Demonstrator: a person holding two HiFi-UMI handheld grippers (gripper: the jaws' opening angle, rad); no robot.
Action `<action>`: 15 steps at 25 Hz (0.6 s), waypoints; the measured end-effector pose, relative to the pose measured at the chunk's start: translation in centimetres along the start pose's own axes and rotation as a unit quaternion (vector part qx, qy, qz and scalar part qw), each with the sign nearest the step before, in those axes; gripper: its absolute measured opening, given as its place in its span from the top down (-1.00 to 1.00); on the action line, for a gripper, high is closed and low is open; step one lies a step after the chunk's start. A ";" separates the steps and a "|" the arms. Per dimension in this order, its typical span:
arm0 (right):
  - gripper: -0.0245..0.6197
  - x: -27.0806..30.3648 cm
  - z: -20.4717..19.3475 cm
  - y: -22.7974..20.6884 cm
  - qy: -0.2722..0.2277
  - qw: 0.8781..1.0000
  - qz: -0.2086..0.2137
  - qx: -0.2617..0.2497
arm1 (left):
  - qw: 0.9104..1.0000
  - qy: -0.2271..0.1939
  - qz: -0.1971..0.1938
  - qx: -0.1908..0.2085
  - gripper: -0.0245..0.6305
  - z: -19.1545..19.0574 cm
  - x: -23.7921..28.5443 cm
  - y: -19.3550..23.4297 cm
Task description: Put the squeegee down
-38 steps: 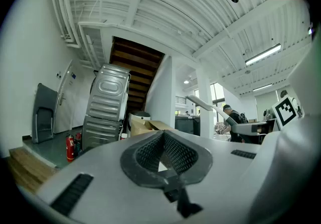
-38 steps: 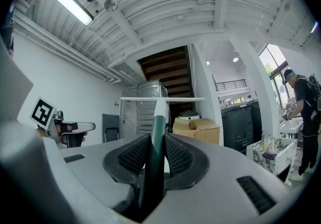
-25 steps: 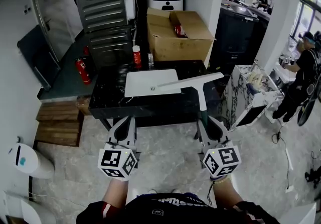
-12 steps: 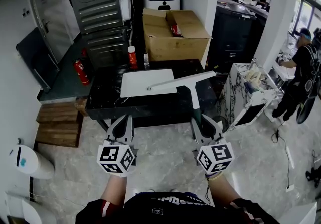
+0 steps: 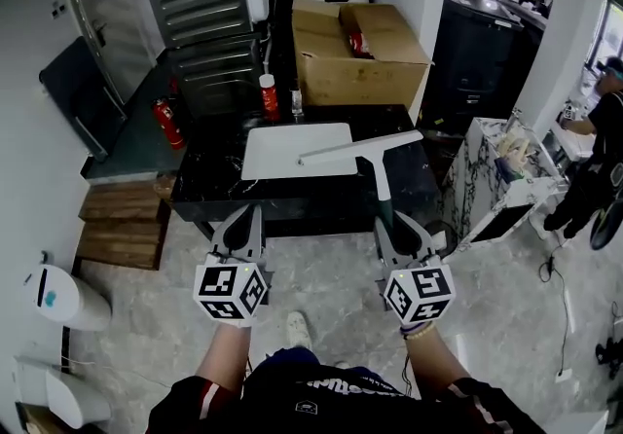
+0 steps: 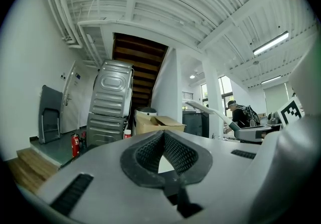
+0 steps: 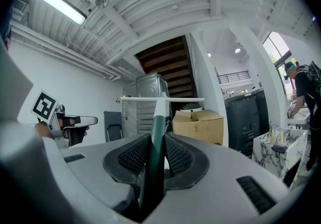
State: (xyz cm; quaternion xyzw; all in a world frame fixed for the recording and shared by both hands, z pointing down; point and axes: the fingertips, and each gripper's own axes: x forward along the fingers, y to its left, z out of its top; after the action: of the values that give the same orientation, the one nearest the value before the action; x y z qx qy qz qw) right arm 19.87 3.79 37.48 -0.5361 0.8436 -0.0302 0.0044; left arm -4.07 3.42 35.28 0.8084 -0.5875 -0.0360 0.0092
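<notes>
At twelve o'clock over the marbled black tabletop [image 5: 209, 179], the right gripper [image 5: 391, 224] has its jaws clamped on the T-shaped, green-handled squeegee [image 5: 360, 146]; the left gripper [image 5: 247, 220] has its ribbed jaws together, empty.

Over to the left gripper [image 5: 251, 218] and right gripper [image 5: 392, 228]: pale grey moulded shells [image 6: 241, 178], each with a cube [image 5: 231, 291] of black-and-white square markers well behind the jaws. Right at the jaws, dark cross-hatched pads [image 6: 178, 152] set in a charcoal collar [image 6: 131, 168]. Either side of them, black ribbed slots [image 6: 72, 193]. Further back, dark sleeves [image 5: 185, 411], red trim [image 5: 202, 406] at the left cuff, and a pale band [image 5: 421, 330] at the right wrist.
</notes>
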 end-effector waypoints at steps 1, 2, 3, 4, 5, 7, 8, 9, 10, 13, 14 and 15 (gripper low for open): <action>0.54 1.3 -0.4 -0.1 0.004 1.000 0.001 -0.001 | 1.000 0.002 0.001 0.000 0.88 -0.5 0.9 0.8; 0.54 2.8 -0.7 -0.1 0.007 1.000 0.001 -0.001 | 1.000 0.004 0.003 -0.002 0.88 -1.0 1.9 1.9; 0.54 4.4 -1.0 -0.2 0.009 1.000 0.000 -0.002 | 1.000 0.006 0.005 -0.003 0.88 -1.5 3.0 3.0; 0.54 6.1 -1.3 -0.3 0.011 1.000 -0.001 -0.003 | 1.000 0.007 0.006 -0.006 0.88 -2.0 4.3 4.2; 0.54 7.9 -1.6 -0.4 0.013 1.000 -0.004 -0.005 | 1.000 0.009 0.007 -0.010 0.88 -2.6 5.8 5.5; 0.54 11.8 -2.1 -0.8 0.015 1.000 -0.011 -0.004 | 1.000 0.012 0.005 -0.020 0.88 -3.7 9.0 8.1; 0.54 13.8 -2.3 -1.0 0.015 1.000 -0.015 -0.003 | 1.000 0.013 0.004 -0.025 0.88 -4.2 10.6 9.5; 0.54 15.8 -2.4 -1.2 0.015 1.000 -0.020 -0.002 | 0.999 0.013 0.003 -0.030 0.88 -4.6 12.2 11.0; 0.54 17.8 -2.5 -1.3 0.016 1.000 -0.025 -0.001 | 0.999 0.013 0.002 -0.034 0.88 -4.9 13.9 12.6; 0.54 23.3 -2.5 -1.8 0.022 0.999 -0.037 -0.002 | 0.999 0.017 -0.002 -0.032 0.88 -5.1 18.4 16.4; 0.54 24.8 -2.6 -2.0 0.027 0.999 -0.042 -0.004 | 0.999 0.019 -0.005 -0.027 0.88 -5.2 19.6 17.2; 0.54 26.1 -2.7 -2.1 0.032 0.998 -0.046 -0.005 | 0.999 0.021 -0.008 -0.023 0.88 -5.3 20.6 18.0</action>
State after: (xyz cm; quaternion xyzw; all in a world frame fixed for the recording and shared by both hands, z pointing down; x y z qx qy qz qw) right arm 10.58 -20.58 40.97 -0.5728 0.8181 -0.0434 -0.0271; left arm -14.43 -21.92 40.61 0.8130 -0.5801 -0.0325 0.0394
